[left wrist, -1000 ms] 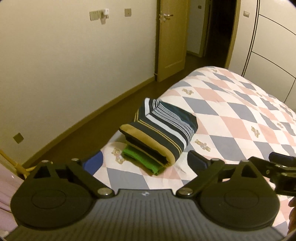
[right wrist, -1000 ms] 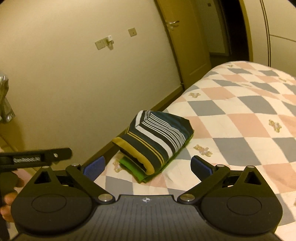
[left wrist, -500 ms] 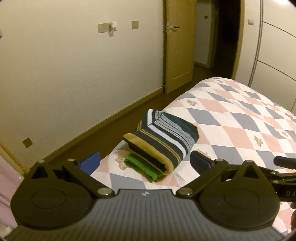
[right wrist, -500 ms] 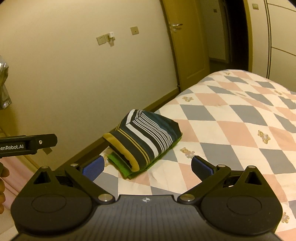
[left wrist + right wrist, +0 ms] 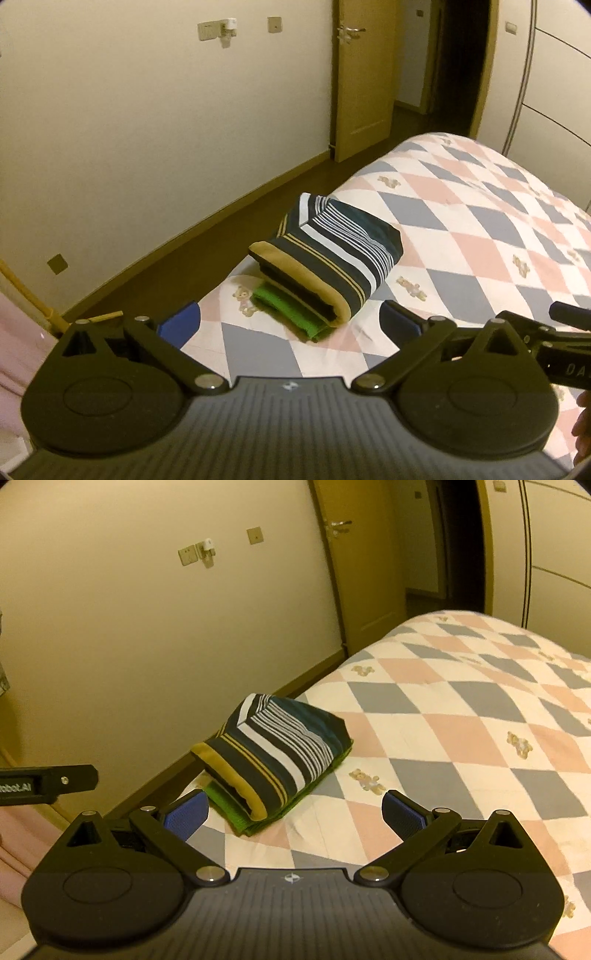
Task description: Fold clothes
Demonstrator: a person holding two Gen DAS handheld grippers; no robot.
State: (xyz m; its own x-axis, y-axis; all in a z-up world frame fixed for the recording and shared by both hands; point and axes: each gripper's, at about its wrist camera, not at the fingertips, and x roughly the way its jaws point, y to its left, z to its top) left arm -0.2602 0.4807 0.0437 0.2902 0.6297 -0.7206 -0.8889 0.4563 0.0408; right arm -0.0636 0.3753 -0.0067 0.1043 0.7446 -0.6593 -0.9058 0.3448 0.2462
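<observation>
A folded striped shirt lies on a folded green garment near the edge of the bed, beside the wall. The left hand-held gripper and the right hand-held gripper both hover with jaws wide apart, holding nothing. Only the left view shows fingers at its right edge; only the right view shows the green layer's far edge.

Folded top mid-frame is navy with white and mustard stripes, bright green garment under it. Bedspread on the right: pink, grey, white diamonds. Cream wall upper left.
</observation>
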